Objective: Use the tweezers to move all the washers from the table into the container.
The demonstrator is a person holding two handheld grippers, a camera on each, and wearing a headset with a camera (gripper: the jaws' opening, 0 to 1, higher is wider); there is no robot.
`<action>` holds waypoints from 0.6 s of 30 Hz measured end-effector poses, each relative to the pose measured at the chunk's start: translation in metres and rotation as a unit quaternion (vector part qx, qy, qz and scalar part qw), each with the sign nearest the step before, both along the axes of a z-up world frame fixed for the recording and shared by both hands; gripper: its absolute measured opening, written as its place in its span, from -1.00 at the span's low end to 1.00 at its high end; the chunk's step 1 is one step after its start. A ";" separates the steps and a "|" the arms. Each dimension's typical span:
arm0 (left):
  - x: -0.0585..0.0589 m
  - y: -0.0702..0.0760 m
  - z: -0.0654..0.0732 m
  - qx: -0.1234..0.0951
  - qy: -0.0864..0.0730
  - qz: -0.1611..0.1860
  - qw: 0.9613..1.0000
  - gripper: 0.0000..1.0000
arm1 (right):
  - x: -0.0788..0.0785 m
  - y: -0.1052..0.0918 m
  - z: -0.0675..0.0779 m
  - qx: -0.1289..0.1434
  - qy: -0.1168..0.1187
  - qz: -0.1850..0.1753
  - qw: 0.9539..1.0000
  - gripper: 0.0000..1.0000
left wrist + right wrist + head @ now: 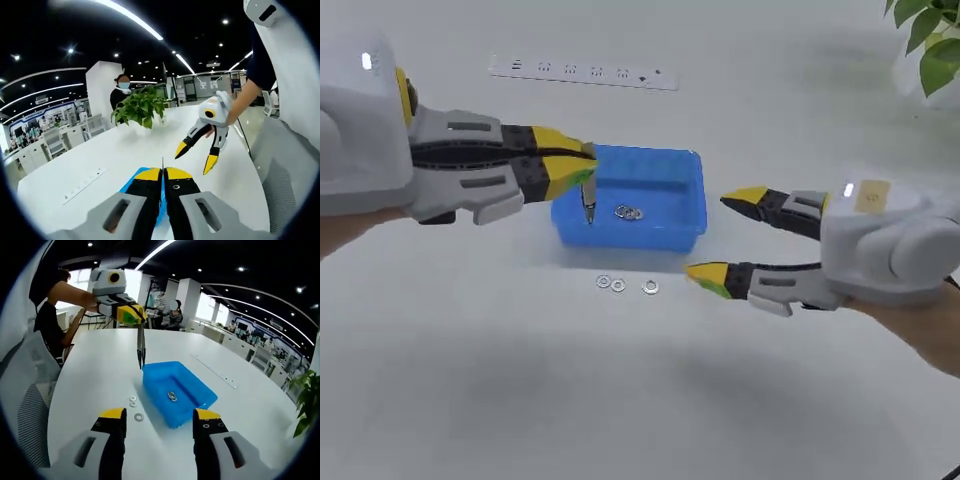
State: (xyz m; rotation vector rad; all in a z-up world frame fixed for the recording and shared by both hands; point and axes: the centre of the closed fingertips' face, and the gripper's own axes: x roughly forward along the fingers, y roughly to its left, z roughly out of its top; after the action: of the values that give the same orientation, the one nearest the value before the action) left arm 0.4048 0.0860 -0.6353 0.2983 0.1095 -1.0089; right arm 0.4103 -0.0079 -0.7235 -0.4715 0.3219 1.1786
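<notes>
My left gripper (588, 165) is shut on a pair of thin tweezers (588, 200), which point down over the left end of the blue container (630, 235). In the right gripper view the tweezers (141, 347) hang from the left gripper (127, 312) just above the container's (197, 410) far corner, and I see nothing in their tips. Two or three washers (628, 212) lie inside the container. Three washers (618, 286) lie on the white table in front of it. My right gripper (710, 235) hovers open to the container's right, holding nothing.
A white power strip (585, 72) lies at the back of the table. A green plant (932, 40) stands at the far right corner. In the left gripper view a person stands beyond the plant (140, 107). A mesh office chair (30, 390) sits beside the table.
</notes>
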 end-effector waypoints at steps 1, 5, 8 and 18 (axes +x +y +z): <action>-0.001 -0.001 -0.002 0.003 -0.001 0.000 1.000 -0.90 | -0.004 -0.003 -0.003 -0.003 0.002 -0.002 1.000 0.12; -0.010 -0.007 -0.013 0.020 0.000 -0.007 1.000 -0.90 | -0.015 -0.007 -0.005 0.013 0.015 -0.006 1.000 0.26; -0.015 -0.011 -0.018 0.017 0.008 -0.015 1.000 -0.90 | -0.017 -0.009 -0.004 0.019 0.009 -0.014 1.000 0.33; -0.021 -0.017 -0.026 -0.009 0.013 -0.022 1.000 -0.90 | -0.022 -0.011 -0.016 -0.004 0.024 0.015 1.000 0.57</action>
State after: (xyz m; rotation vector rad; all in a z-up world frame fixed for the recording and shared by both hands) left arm 0.3834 0.0694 -0.6618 0.2720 0.1168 -1.0570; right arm 0.3884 -0.0188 -0.7391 -0.4575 0.3628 1.2194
